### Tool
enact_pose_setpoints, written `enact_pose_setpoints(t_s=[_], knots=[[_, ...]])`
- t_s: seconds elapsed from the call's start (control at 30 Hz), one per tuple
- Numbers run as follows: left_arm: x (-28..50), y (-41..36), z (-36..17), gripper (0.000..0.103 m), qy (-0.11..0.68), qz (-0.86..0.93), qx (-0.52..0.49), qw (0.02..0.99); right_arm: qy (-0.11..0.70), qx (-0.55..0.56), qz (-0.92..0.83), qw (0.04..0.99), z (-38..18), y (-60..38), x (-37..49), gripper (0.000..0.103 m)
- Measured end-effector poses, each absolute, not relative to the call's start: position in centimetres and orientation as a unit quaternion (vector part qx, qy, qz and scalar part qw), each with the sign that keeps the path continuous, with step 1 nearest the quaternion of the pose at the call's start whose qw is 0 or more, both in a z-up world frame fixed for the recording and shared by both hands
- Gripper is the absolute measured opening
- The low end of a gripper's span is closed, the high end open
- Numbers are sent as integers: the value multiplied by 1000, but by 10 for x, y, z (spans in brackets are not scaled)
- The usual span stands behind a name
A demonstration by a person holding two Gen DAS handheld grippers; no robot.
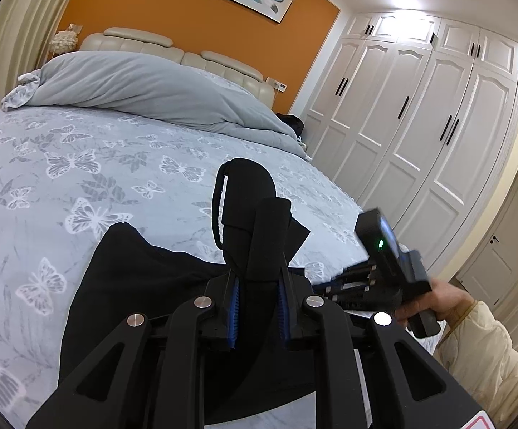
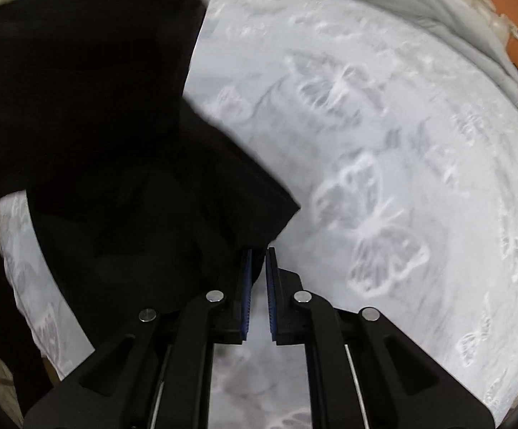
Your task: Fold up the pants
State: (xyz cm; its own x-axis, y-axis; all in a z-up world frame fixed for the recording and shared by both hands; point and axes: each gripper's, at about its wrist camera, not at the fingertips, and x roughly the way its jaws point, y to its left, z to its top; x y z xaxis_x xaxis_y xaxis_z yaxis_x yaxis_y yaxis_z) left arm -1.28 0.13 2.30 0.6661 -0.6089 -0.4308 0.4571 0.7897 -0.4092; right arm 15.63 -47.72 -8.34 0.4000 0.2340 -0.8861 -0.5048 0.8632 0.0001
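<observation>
The black pants [image 1: 133,286] lie partly on the bed's butterfly-print sheet [image 1: 80,178]. In the left wrist view my left gripper [image 1: 259,279] is shut on a thick bunch of the black cloth, which sticks up past the blue pads [image 1: 234,307]. To its right a hand [image 1: 438,304] in a cream sleeve holds the body of the right gripper [image 1: 384,250]. In the right wrist view my right gripper [image 2: 259,254] points steeply down and pinches a corner of the pants [image 2: 116,143] at its pad tips. The cloth spreads away to the left over the sheet [image 2: 366,143].
A rumpled grey duvet [image 1: 151,85] is heaped at the head of the bed, in front of a cream headboard [image 1: 223,64]. White wardrobe doors [image 1: 420,125] run along the right side. The bed's edge [image 1: 348,211] drops off toward them.
</observation>
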Motion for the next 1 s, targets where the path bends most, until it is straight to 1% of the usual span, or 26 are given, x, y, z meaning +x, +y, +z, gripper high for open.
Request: enact_pose_setpoints(t_s=[0.1,0.2,0.3,0.37,0.63,0.87,1.0], knots=[[-13,1,22,15,283,-295,-134,903,475,-100,245,839,-69,-472,165,8],[-13,2,22,15,284,-295,-135,903,493,-120,262,821,-83,-460,173,8],[-12,3,22,15,285,-293,-134,903,531,-157,268,788,-108,-449,173,8],[-11,3,22,15,286,-291,-136,903,534,-172,283,777,-114,-445,168,8],[-9,5,22,15,287,-291,-139,902,520,-208,276,781,-116,-433,163,9],[-10,5,21,16,287,-289,-141,902,528,-184,289,777,-108,-434,160,9],[-10,4,21,16,287,-289,-140,902,524,-193,294,775,-104,-431,159,9]])
